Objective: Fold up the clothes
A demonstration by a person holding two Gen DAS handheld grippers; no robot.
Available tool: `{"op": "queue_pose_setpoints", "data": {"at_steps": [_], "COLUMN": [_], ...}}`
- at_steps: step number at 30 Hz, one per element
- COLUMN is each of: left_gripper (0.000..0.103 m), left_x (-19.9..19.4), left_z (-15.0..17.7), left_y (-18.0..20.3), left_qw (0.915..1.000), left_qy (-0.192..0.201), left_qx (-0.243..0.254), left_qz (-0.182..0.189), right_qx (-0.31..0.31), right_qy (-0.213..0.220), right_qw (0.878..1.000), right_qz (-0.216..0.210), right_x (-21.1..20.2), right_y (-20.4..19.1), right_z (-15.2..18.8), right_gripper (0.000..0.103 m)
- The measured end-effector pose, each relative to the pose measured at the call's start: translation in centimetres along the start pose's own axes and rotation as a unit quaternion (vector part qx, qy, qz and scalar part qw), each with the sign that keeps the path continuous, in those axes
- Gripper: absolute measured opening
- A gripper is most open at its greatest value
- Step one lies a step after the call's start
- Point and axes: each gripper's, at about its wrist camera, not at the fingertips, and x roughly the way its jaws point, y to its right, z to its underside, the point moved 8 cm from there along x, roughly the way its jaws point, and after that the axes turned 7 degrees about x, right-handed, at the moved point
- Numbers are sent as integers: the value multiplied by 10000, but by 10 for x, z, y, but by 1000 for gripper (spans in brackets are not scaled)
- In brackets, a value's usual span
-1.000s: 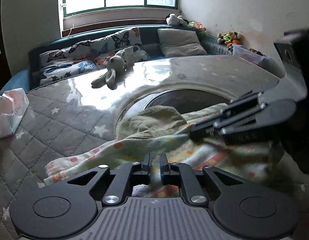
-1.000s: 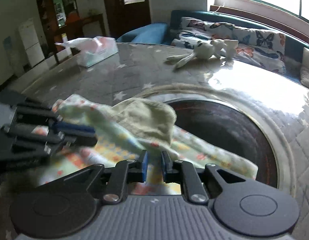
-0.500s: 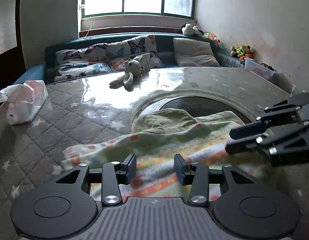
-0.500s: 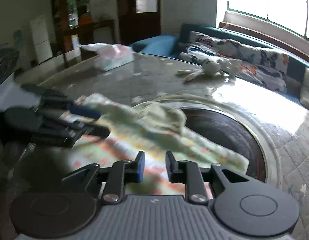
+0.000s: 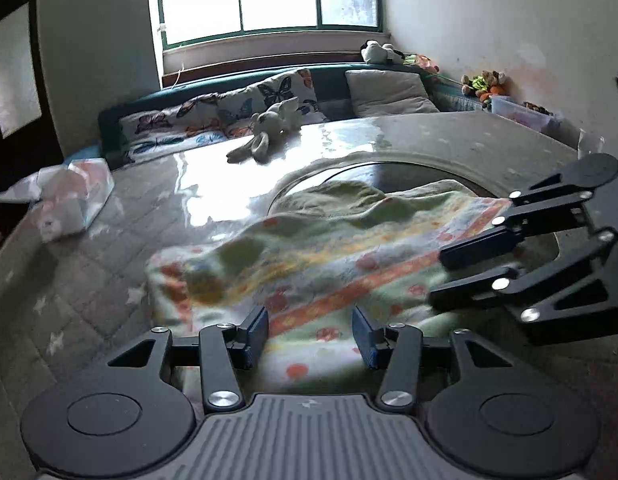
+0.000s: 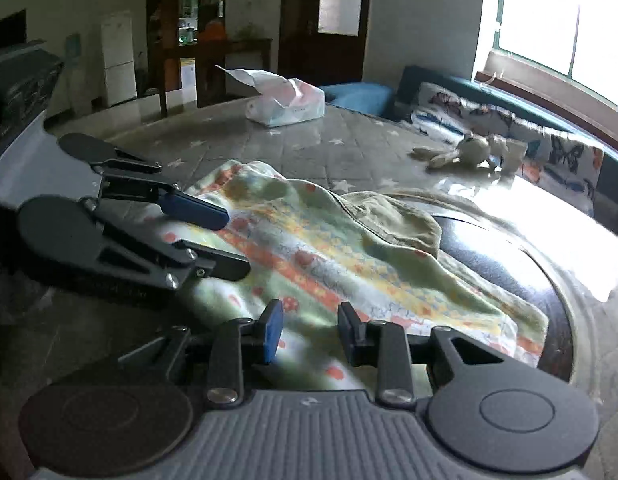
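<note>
Folded patterned garment [image 5: 349,256] lies flat on the quilted surface [image 5: 89,272], its far portion draped over the dark circular inset [image 6: 509,264] at the centre. A plain olive garment [image 6: 393,220] sits partly beneath its far edge, on the rim of that inset.

Left gripper [image 5: 311,330]: fingers spread, with the near edge of the patterned garment visible between them but not pinched. The pads do not press on the cloth. Right gripper [image 6: 309,330]: fingers likewise parted, a narrower gap, cloth lying below and between them, no pinch evident. Both tools stand close together over the near hem, the right gripper at the garment's right-hand near corner in the left view.

Judgement on stage: a fold appears laid down and released; a further fold or smoothing is probably outstanding.

Risks noted:
- The near hem is blurred and slightly bunched. Fingers closing here may catch one layer only, which would peel the fold open on lifting.
- The olive garment overlaps the patterned one. A grasp taken too far in may drag both pieces together and disturb the fold.
- The far portion spans the inset's rim. Pulling toward the near edge may snag or skew the cloth there.
- The surface looks glossy in the window light; the cloth may slide rather than crease when pressed.
- The two grippers are near each other; a crossing move risks contact.

Plush rabbit [image 5: 269,132] and tissue pack [image 6: 285,100] stand well apart from the work.
</note>
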Motion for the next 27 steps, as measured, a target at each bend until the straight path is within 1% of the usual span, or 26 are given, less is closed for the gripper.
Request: {"op": "queue_pose_setpoints", "data": {"at_steps": [2, 5, 9, 11, 15, 17, 19, 20, 22, 23, 27], "left_gripper": [50, 50, 51, 51, 53, 54, 55, 55, 56, 56, 56], "left_x": [-3, -5, -5, -5, -4, -3, -3, -3, -4, -4, -4], "left_z": [4, 7, 8, 8, 8, 8, 9, 9, 9, 9, 6], "left_y": [-2, -3, -4, -4, -6, -7, -8, -8, -10, -11, -13], "left_qw": [10000, 9998, 9996, 9995, 9994, 9993, 9993, 9992, 9992, 9991, 9988], "left_qy": [16, 34, 50, 54, 36, 33, 29, 26, 19, 12, -13], "left_qx": [-90, -209, -283, -286, -332, -355, -368, -375, -393, -414, -474], "left_qz": [21, 50, 78, 87, 103, 102, 103, 103, 105, 113, 143], "right_qx": [108, 470, 803, 912, 1108, 1223, 1309, 1344, 1396, 1402, 1441], "right_qy": [41, 87, -80, -57, 254, 334, 200, 74, -38, -27, -35], "right_qw": [9999, 9989, 9967, 9958, 9934, 9916, 9905, 9898, 9889, 9888, 9882], "right_qz": [-63, -5, 100, 97, 144, 250, 381, 466, 509, 505, 521], "right_x": [-8, -16, -20, -29, -46, -48, -42, -37, -34, -36, -41], "right_y": [2, 16, 33, 37, 47, 55, 63, 67, 72, 73, 73], "right_z": [2, 7, 24, 26, 14, 12, 19, 25, 36, 38, 30], "right_gripper": [30, 30, 30, 30, 31, 31, 31, 29, 28, 28, 29]}}
